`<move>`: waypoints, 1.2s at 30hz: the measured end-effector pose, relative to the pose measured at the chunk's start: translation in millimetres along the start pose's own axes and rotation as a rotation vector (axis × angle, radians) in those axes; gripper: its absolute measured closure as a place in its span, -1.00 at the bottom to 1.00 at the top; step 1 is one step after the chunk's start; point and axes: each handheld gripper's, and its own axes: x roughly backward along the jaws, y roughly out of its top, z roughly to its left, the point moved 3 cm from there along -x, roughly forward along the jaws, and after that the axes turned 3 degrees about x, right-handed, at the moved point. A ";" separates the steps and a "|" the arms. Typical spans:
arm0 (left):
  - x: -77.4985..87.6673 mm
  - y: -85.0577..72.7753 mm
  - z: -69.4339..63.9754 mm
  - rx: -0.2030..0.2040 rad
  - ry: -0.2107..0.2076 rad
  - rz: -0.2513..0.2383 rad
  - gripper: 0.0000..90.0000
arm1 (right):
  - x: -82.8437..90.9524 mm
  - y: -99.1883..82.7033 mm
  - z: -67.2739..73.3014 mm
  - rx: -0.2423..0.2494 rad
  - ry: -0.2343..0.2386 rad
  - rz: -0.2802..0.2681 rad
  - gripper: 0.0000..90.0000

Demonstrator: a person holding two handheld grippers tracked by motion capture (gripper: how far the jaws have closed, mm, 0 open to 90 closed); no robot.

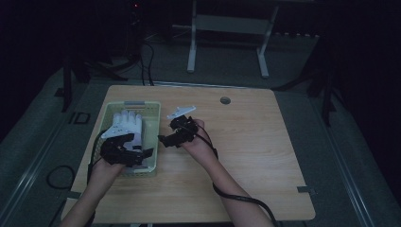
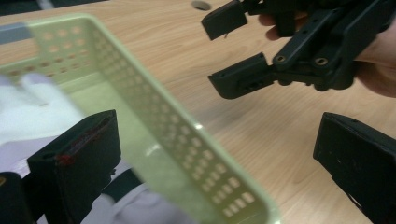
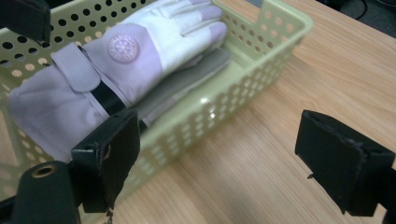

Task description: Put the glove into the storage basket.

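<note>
A pale green perforated basket [image 1: 152, 111] [image 2: 154, 107] [image 3: 261, 51] stands on the left of the wooden table [image 1: 255, 142]. In it a white glove [image 1: 126, 124] [image 3: 140, 51] [image 2: 28, 112] with a round emblem lies on top of a grey glove [image 3: 187, 84]. My left gripper [image 1: 139, 145] [image 2: 217, 140] is open over the basket's near right corner, one jaw above the gloves and the other outside over the table. My right gripper [image 1: 166, 137] [image 3: 222, 140] [image 2: 261, 56] is open and empty just right of the basket, jaws turned toward its wall.
A round cable hole [image 1: 225, 100] [image 2: 201, 4] sits near the table's far edge. The frame of another desk [image 1: 191, 47] and cables [image 1: 146, 61] stand on the dark floor behind. Each gripper's cable [image 1: 236, 198] trails toward the near edge.
</note>
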 end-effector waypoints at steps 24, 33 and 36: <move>-52.7 4.1 -77.0 -0.114 -0.218 0.015 -0.97 | 48.0 -72.4 -44.2 -0.062 -0.043 0.004 -0.69; -75.2 -6.6 -98.6 -0.147 -0.275 0.062 -0.97 | 56.7 -95.2 -49.4 -0.058 -0.042 0.011 -0.69; -79.4 -9.3 -102.1 -0.151 -0.287 0.067 -0.97 | 57.7 -99.7 -49.0 -0.057 -0.040 0.017 -0.69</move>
